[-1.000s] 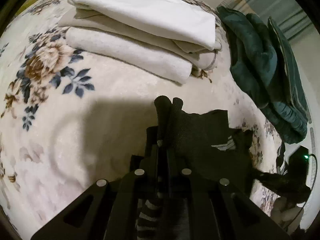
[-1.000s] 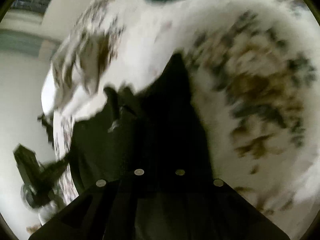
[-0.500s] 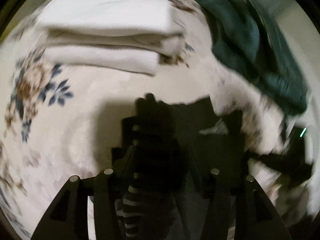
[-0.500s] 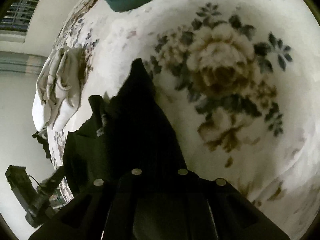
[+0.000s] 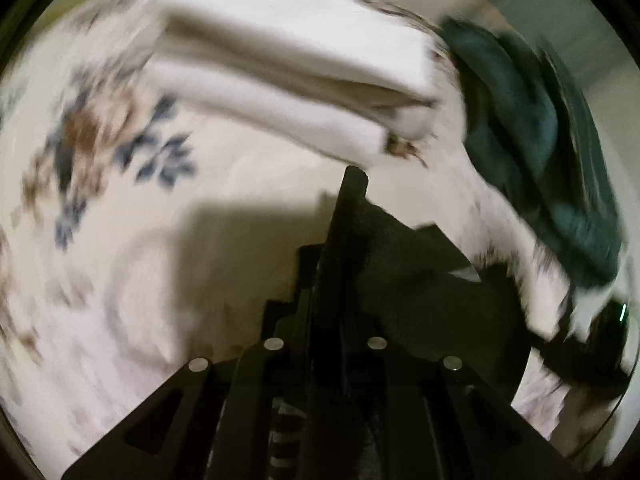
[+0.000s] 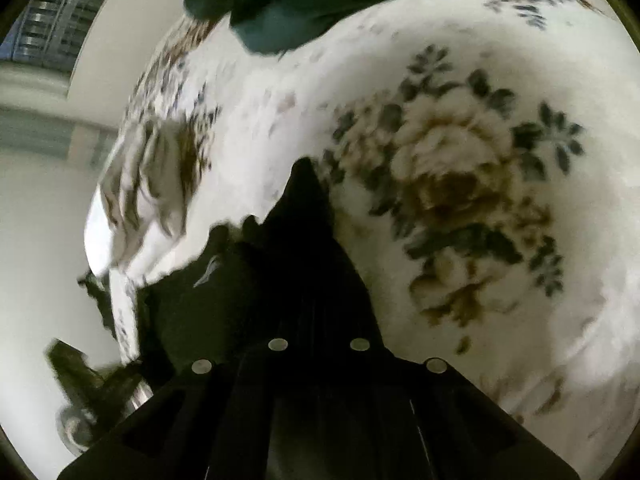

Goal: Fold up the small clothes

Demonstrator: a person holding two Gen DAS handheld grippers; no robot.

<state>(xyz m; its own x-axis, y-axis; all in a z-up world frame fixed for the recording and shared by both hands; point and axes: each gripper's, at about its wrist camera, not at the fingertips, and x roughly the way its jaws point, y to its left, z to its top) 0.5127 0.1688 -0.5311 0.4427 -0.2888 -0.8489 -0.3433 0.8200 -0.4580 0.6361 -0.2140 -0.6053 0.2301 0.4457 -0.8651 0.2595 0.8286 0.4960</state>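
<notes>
Pinching black knit garment point(image 5: 420, 280) with my left gripper point(image 5: 352, 184) and right gripper point(image 6: 304, 176), both clamped; plush floral blanket point(image 5: 200, 240) beneath; folded white towels point(image 5: 288, 64) beyond garment.

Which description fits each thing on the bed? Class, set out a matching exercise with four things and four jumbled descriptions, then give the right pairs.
Things:
1. black garment
2. white stack
3. teal pile
4. blanket

Descriptions:
A. cream, printed with flowers, covering the bed
B. folded and lying in layers
C. dark green-blue, unfolded, at the right in the left wrist view
D. pinched by both the left gripper and the right gripper

Pairs: 1-D, 2-B, 3-C, 4-A
</notes>
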